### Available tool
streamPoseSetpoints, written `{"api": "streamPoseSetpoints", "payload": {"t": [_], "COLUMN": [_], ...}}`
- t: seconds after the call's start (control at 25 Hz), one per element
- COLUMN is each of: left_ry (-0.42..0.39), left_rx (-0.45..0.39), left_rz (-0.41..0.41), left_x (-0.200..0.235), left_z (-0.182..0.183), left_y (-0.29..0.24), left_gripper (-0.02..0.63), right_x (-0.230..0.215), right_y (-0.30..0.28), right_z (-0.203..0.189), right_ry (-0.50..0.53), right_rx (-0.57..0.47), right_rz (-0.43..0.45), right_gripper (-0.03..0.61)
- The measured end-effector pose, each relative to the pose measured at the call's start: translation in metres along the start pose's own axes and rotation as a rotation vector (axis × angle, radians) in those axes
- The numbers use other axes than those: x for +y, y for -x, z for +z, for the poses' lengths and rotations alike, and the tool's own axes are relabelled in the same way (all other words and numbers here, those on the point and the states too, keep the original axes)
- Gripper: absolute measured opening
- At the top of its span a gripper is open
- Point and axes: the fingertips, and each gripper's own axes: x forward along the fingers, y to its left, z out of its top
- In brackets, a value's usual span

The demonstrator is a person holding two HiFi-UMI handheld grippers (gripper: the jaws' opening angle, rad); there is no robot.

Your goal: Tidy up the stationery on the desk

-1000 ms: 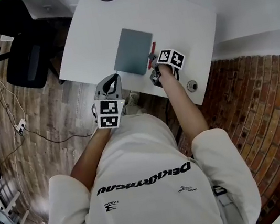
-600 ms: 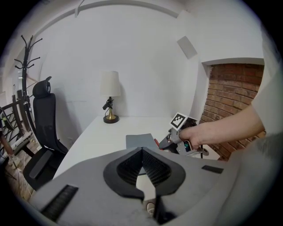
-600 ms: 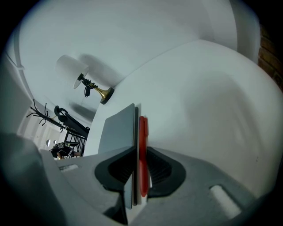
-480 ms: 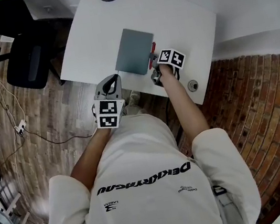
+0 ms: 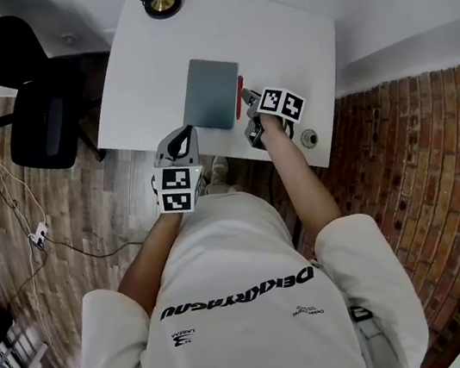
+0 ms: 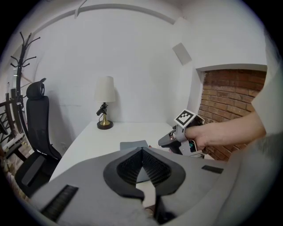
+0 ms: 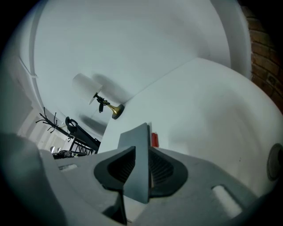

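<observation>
Across the top of the head view spreads the white desk [image 5: 292, 33], with a black office chair [image 5: 38, 123] off its left side. A grey notebook [image 5: 212, 94] lies on the desk near the front edge. Both forearms reach forward from the torso, and the right one covers part of that edge.

The left gripper [image 6: 142, 150] hangs at the desk's front edge, angled down, its jaws pressed together with nothing in them. The right gripper [image 7: 141, 152] is tilted at the notebook's right corner. Its jaws have just been opening, and the notebook's edge runs between pads that stand clear of it.

The lamp [image 6: 105, 103] shows its shade only in the gripper views; from above just its base appears. A red item [image 5: 239, 103], too small to identify, lies just beside the notebook's right edge.
</observation>
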Motion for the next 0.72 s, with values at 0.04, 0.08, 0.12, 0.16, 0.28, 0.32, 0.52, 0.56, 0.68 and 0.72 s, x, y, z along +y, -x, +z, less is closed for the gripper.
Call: {"api": "streamPoseSetpoints", "payload": {"t": [0.04,0.08,0.12,0.16,0.28,0.32,0.52,0.56,0.68,0.72], "left_ry": [-0.001,-0.003,-0.004,-0.003,0.008,0.007,-0.025,-0.028,-0.033,-0.036], "left_rx": [-0.005,-0.012,-0.019,-0.026,-0.047,-0.052,-0.086,-0.093,-0.115,-0.121], "left_rz": [-0.006,-0.013,-0.02,-0.027,-0.057,-0.065,-0.09,-0.097,-0.117,-0.122], "left_x": [-0.001,-0.003,-0.004,-0.005,-0.013,-0.015,-0.022,-0.024,-0.031,-0.033], "left_z": [0.002,0.005,0.008,0.011,0.022,0.025,0.036,0.038,0.044,0.046], "left_y": [0.0,-0.001,-0.001,-0.001,0.001,0.001,0.003,0.004,0.006,0.007], "left_gripper": [-0.002,-0.002,-0.002,-0.002,-0.002,-0.002,-0.002,-0.002,-0.002,-0.002], "right_x": [0.004,0.008,0.013,0.018,0.032,0.037,0.062,0.067,0.081,0.085], "right_y": [0.007,0.014,0.022,0.029,0.055,0.064,0.103,0.11,0.13,0.136], "right_z": [0.003,0.006,0.009,0.011,0.015,0.015,0.015,0.015,0.014,0.013], "right_ry": [0.003,0.007,0.012,0.018,0.053,0.071,0.182,0.207,0.29,0.317], "right_rx": [-0.021,-0.043,-0.065,-0.087,-0.148,-0.169,-0.275,-0.297,-0.365,-0.387], "right_rz": [0.01,0.021,0.033,0.045,0.071,0.073,0.078,0.079,0.081,0.081], "right_gripper": [0.084,0.084,0.084,0.084,0.075,0.072,0.067,0.067,0.06,0.054]}}
